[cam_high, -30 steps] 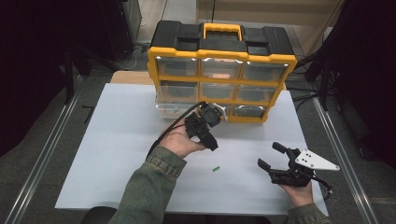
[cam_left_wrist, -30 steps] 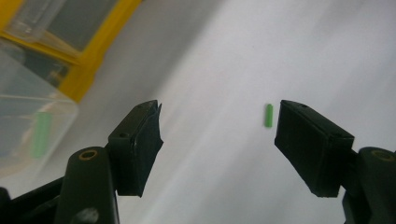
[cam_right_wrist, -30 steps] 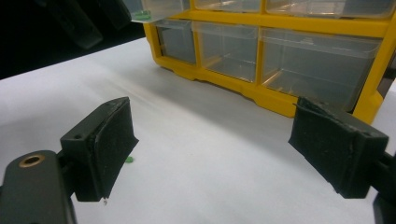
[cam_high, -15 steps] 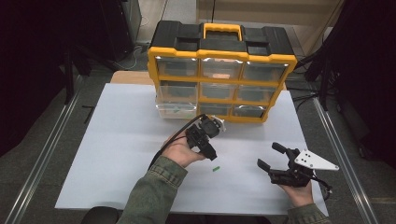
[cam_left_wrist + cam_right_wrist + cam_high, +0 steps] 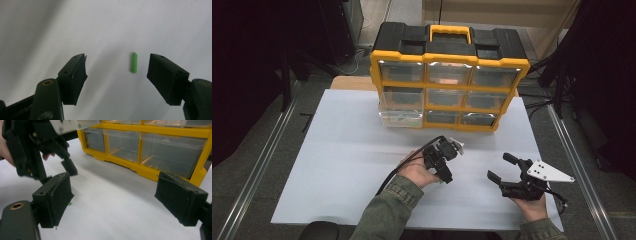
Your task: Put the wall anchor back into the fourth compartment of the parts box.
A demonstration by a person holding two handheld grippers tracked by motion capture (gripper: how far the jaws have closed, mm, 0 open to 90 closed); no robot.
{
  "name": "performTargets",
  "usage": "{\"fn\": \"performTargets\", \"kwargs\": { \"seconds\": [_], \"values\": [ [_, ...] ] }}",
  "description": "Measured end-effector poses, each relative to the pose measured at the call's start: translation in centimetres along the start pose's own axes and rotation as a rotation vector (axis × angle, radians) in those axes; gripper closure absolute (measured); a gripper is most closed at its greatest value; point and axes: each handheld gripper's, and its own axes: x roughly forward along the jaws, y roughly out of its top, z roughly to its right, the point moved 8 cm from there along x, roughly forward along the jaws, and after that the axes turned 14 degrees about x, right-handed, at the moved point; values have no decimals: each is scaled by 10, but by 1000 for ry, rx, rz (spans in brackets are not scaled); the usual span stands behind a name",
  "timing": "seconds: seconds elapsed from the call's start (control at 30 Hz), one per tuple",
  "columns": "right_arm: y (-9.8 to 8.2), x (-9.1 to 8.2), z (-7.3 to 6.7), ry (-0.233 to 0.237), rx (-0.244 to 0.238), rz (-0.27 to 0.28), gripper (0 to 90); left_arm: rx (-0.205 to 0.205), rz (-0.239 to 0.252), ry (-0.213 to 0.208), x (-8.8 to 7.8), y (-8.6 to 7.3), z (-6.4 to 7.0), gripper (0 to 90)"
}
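Left gripper [image 5: 116, 75] released, jaws spread either side of small green peg [image 5: 134, 62] lying flat on white bench [image 5: 337, 150], pads clear of it, right gripper [image 5: 502, 172] released, resting apart near yellow drawer organiser [image 5: 447, 60]

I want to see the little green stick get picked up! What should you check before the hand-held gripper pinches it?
1. Small green plastic stick lies between the jaws of the left hand-held gripper: ok.
2. Jaws open wide enough: ok.
3. Stick centred between them: not ok, it sits close to one jaw.
4. Pads touching the stick: not ok, apart from it.
5. White table sheet bare around the stick: ok.
6. Right hand-held gripper out of the way, open: ok.
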Motion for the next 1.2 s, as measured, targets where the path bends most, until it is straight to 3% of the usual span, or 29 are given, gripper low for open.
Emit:
{"fn": "performTargets", "kwargs": {
  "seconds": [0.13,0.17,0.33,0.5,0.63,0.8,1.2],
  "values": [
    [0,0,0,0,-3,2,143,34,-37,-13,12,1,6,325],
    [0,0,0,0,-2,0,143,33,-38,-11,13,1,6,367],
    [0,0,0,1,-2,-2,143,42,-61,-20,18,1,8,368],
    [0,0,0,2,1,-2,142,42,-66,-64,20,0,11,481],
    [0,0,0,1,-1,-1,141,47,-73,-79,20,0,11,600],
    [0,0,0,0,0,0,139,47,-69,-97,19,0,12,682],
    [1,0,1,-4,1,7,135,57,-79,-120,24,0,14,720]
  ]
}}
